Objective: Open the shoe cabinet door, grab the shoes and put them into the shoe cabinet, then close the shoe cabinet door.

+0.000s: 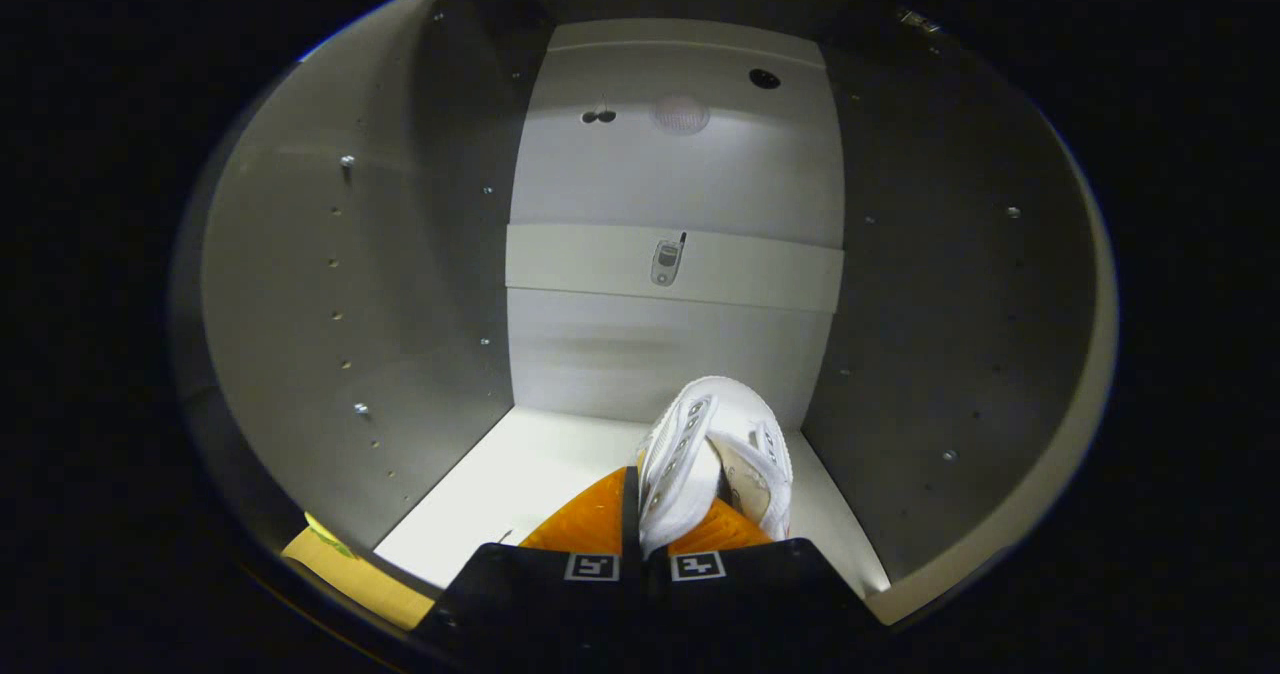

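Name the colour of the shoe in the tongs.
White, shoe, pinched by the orange tongs inside the cabinet; gripper view.

White cabinet floor (500, 494) carries one white shoe (715, 454).

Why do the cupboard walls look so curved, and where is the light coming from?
Gripper view: the fisheye lens bows the cabinet walls; light glares off its floor and back panel while the sides stay dim; the white shoe, pinched in the gripper jaws, looks sharp.

shoe (715, 454) heel: hidden behind the orange fingers (590, 524), at 6 o'clock
small thing (667, 261) on back wall: too tiny to tell
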`<state>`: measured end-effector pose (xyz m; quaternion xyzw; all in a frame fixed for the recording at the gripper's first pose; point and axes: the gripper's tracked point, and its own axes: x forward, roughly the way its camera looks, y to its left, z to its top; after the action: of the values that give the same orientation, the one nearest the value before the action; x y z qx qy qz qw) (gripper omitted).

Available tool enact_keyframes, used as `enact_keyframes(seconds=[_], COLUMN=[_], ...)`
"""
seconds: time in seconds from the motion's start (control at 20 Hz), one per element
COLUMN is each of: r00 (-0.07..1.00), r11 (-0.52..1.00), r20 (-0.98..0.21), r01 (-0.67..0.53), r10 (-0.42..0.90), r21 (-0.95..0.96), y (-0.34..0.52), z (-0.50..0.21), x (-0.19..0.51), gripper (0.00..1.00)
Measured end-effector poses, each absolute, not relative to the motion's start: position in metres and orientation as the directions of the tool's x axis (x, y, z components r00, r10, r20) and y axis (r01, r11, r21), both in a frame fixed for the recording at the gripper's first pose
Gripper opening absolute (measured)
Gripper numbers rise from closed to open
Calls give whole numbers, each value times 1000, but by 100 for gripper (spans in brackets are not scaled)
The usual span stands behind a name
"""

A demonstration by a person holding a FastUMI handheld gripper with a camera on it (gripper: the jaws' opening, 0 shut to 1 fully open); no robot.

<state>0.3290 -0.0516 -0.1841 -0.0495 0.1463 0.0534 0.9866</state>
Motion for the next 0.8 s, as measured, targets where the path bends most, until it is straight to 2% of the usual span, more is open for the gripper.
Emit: enact_keyframes(seconds=[0.2, 0.45, 0.65, 0.8], r00=[939, 937, 923, 920], r11=[991, 989, 992, 994], r20=[-329, -327, -368, -380], r01=[-122, -144, -126, -111], r10=[99, 127, 115, 99], r21=[-50, -27, -4, -9], y=[-52, -46, -47, -50], z=[-208, -214, -226, -229], x=[364, 379, 380, 381], gripper=[4, 4, 4, 11])
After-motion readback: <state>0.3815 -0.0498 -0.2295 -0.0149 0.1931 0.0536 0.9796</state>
